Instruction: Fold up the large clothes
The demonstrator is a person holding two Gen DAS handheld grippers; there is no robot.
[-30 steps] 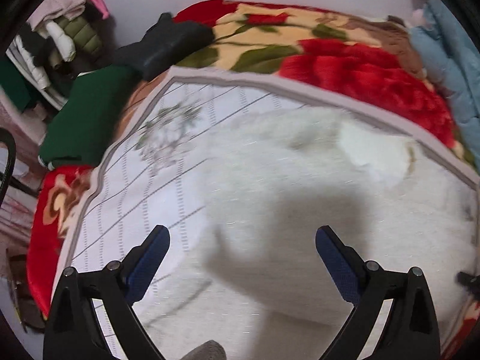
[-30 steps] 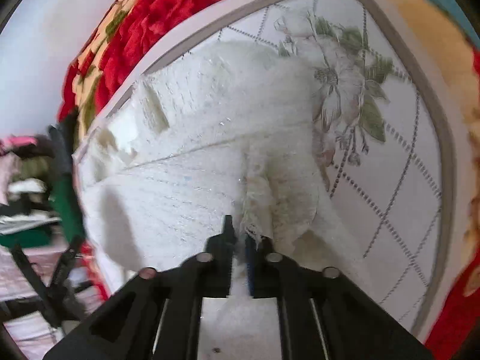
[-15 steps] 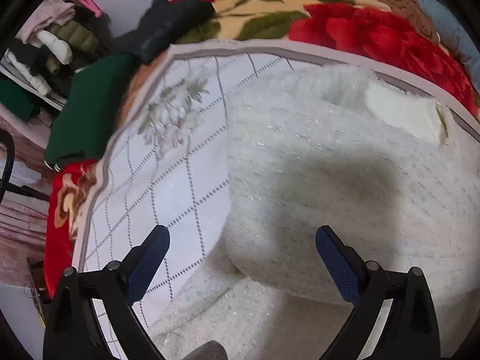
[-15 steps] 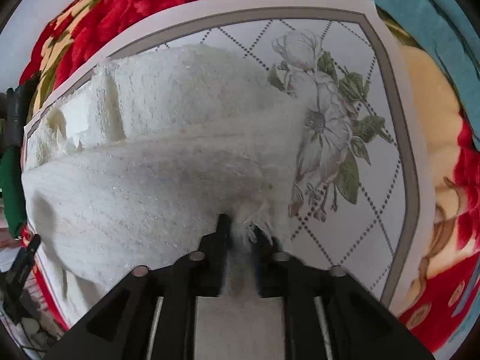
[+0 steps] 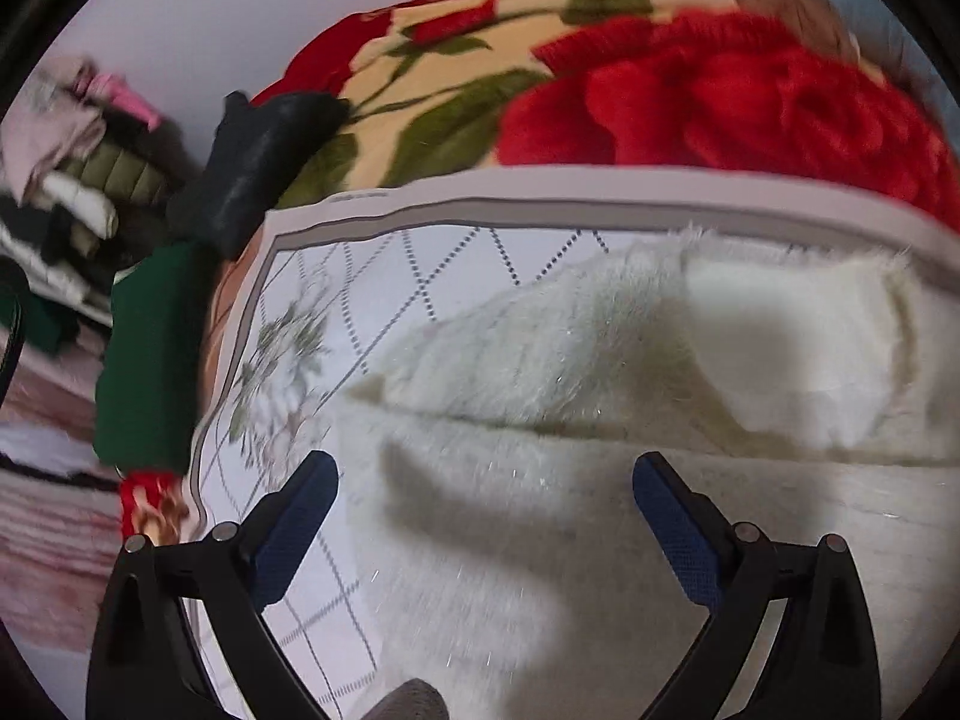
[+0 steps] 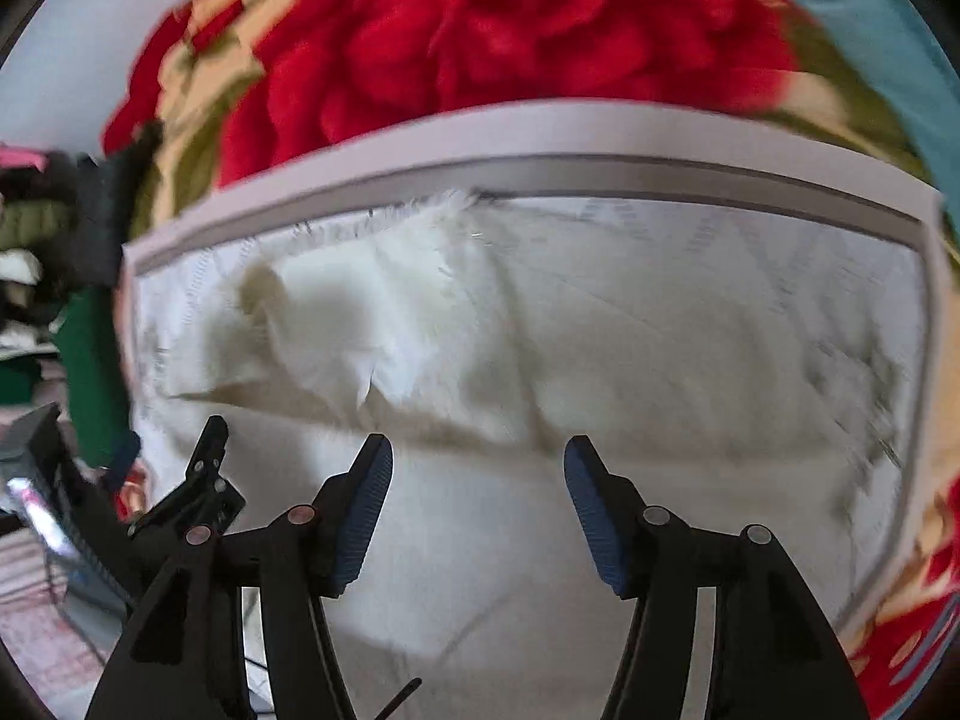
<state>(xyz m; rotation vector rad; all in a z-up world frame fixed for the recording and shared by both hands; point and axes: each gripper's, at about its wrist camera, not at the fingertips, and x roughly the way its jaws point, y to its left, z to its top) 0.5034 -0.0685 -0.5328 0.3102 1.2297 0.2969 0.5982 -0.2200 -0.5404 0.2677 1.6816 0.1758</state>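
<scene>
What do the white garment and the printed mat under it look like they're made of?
White garment: looks like a fuzzy, long-pile knit or faux fur; loose fibres fringe its edges and tiny glints suggest metallic thread. Its inner face looks smoother.
Printed mat: seems a thin, flat, matte woven or quilted sheet, with a crisp lattice print and grey border.

Clothes pile (image 5: 78, 168) blurred, white garment (image 5: 600, 420) cut off below
</scene>
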